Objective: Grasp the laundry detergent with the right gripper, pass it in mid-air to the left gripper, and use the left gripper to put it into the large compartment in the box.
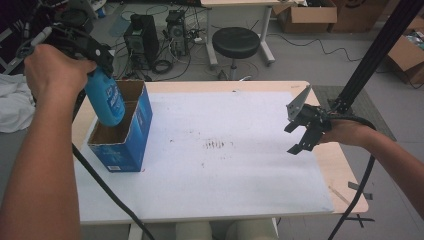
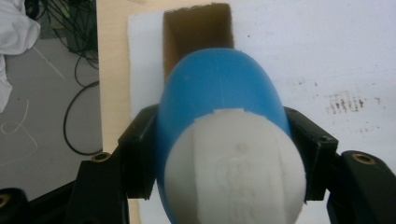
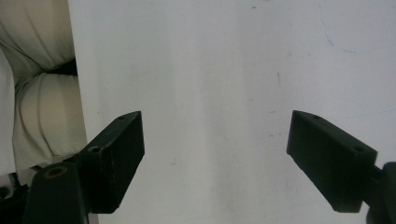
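A blue bottle (image 1: 106,100) with a white cap end (image 2: 233,168) hangs bottom-down over the mouth of an open blue cardboard box (image 1: 127,137) at the table's left. My left gripper (image 1: 95,55) is shut on the bottle's upper part, its black jaws pressing both sides. In the left gripper view the bottle (image 2: 219,93) covers most of the box's brown inside (image 2: 196,32). My right gripper (image 1: 305,132) hovers over the table's right side, open, with nothing between its fingers. In the right gripper view its fingers (image 3: 116,154) stand wide apart over the white sheet (image 3: 210,93).
A white sheet (image 1: 225,150) covers most of the wooden table (image 1: 345,170). A black pole (image 1: 375,50) rises at the right. Behind the table are a black stool (image 1: 235,42), computer towers (image 1: 142,37), cables and cardboard boxes (image 1: 305,12). A white cloth (image 1: 12,107) lies at the left.
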Tool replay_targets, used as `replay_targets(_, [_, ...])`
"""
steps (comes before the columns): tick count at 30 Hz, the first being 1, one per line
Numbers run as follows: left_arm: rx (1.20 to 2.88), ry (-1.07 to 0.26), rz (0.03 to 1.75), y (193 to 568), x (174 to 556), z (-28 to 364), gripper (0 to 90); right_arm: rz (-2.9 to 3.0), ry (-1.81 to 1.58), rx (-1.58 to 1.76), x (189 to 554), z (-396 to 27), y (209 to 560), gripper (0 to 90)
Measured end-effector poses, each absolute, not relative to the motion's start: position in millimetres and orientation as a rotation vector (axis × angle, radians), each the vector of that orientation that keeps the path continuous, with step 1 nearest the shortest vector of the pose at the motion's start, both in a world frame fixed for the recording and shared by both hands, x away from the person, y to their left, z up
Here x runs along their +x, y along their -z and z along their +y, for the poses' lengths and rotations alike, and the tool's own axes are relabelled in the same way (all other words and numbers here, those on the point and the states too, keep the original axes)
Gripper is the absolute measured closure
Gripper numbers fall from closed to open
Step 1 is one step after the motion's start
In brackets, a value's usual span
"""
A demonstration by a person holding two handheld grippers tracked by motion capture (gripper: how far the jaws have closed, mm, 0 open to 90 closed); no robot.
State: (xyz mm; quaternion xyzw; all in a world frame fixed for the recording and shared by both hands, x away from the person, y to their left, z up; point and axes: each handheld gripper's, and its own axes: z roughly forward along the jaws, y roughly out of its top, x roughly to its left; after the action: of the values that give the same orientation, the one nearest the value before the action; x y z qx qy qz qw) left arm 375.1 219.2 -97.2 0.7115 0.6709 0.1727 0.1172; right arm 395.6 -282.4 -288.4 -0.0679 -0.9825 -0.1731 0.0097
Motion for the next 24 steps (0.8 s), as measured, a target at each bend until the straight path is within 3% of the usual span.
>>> replay_targets(24, [2.076, -0.544, 1.948, 162, 382, 229, 37.9, -3.079, 0.601, -0.28, 387, -294, 294, 18.8])
